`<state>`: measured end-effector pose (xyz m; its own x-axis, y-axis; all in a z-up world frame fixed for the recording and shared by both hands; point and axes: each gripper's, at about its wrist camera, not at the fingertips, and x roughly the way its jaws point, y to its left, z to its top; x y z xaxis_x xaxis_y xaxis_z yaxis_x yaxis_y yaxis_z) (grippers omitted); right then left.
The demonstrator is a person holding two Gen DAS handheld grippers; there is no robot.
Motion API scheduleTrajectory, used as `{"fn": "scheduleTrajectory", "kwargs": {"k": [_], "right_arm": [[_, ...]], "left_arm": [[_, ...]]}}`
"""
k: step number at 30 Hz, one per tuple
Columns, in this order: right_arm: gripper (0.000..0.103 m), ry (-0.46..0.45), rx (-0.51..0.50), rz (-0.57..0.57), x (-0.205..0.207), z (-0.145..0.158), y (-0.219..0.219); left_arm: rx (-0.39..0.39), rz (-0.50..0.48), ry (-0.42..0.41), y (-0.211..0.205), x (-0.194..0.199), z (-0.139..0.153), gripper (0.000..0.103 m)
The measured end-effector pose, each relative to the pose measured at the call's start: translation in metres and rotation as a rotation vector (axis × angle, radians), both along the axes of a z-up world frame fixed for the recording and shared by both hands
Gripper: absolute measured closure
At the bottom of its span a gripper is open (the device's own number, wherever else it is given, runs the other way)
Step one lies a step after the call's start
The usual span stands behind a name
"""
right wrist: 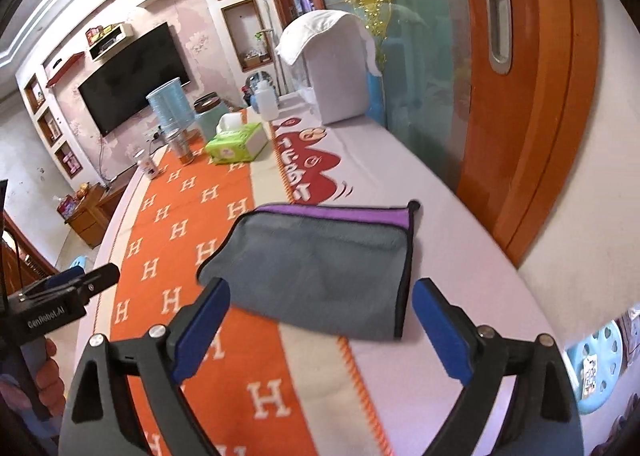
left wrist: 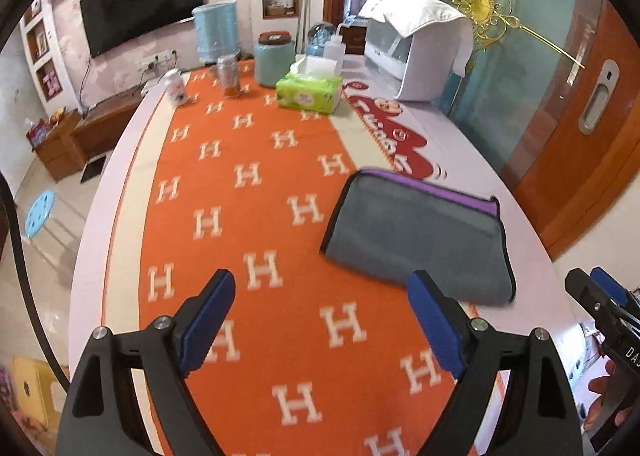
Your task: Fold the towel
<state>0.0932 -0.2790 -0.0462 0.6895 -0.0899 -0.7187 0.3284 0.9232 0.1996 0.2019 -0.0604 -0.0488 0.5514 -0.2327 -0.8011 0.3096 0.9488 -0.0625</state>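
Note:
A grey towel with a purple underside and black trim lies folded on the table, straddling the orange H-patterned cloth and the pale cover. A purple strip shows along its far edge. It also shows in the right wrist view. My left gripper is open and empty, above the cloth to the near left of the towel. My right gripper is open and empty, just short of the towel's near edge. Each gripper shows at the edge of the other's view, the right and the left.
At the table's far end stand a green tissue box, a teal jar, a can, a small bottle and a white appliance with a cloth draped on it. A wooden sliding door runs along the right.

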Motion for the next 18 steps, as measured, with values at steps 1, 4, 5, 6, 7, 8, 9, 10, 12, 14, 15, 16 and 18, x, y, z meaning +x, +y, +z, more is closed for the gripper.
{"fn": "scheduleTrajectory", "kwargs": {"k": [1, 4, 5, 6, 7, 8, 9, 10, 12, 14, 15, 16, 18], "right_arm": [[0.010, 0.002, 0.002, 0.008, -0.005, -0.001, 0.005], [0.010, 0.016, 0.014, 0.036, -0.022, -0.004, 0.022], [0.010, 0.022, 0.017, 0.046, -0.027, -0.005, 0.028], [0.010, 0.030, 0.020, 0.059, -0.033, -0.007, 0.035], [0.010, 0.035, 0.023, 0.068, -0.037, -0.008, 0.039], [0.010, 0.045, 0.029, 0.080, -0.044, -0.010, 0.046], [0.010, 0.052, 0.034, 0.088, -0.048, -0.012, 0.051], [0.010, 0.058, 0.041, 0.098, -0.051, -0.013, 0.056], [0.010, 0.074, 0.055, 0.121, -0.060, -0.016, 0.068], [0.010, 0.086, 0.064, 0.143, -0.067, -0.017, 0.078], [0.010, 0.090, 0.070, 0.160, -0.072, -0.018, 0.084], [0.010, 0.093, 0.074, 0.175, -0.075, -0.018, 0.088], [0.010, 0.102, 0.073, 0.204, -0.082, -0.017, 0.096]], "left_arm": [[-0.005, 0.004, 0.008, 0.006, -0.010, -0.002, 0.016], [-0.002, 0.011, 0.014, 0.020, -0.034, -0.006, 0.016], [0.001, 0.015, 0.014, 0.026, -0.046, -0.007, 0.016], [0.002, 0.017, 0.017, 0.029, -0.051, -0.008, 0.016], [0.002, 0.024, 0.021, 0.034, -0.060, -0.009, 0.016], [0.000, 0.028, 0.024, 0.037, -0.066, -0.010, 0.016], [-0.002, 0.033, 0.029, 0.041, -0.073, -0.011, 0.016], [-0.003, 0.042, 0.035, 0.045, -0.080, -0.012, 0.016], [-0.012, 0.053, 0.042, 0.054, -0.093, -0.012, 0.016], [-0.014, 0.058, 0.043, 0.061, -0.105, -0.012, 0.016], [-0.009, 0.064, 0.045, 0.064, -0.112, -0.012, 0.016], [-0.005, 0.075, 0.051, 0.067, -0.118, -0.012, 0.016], [-0.010, 0.099, 0.067, 0.072, -0.126, -0.013, 0.016]]}}
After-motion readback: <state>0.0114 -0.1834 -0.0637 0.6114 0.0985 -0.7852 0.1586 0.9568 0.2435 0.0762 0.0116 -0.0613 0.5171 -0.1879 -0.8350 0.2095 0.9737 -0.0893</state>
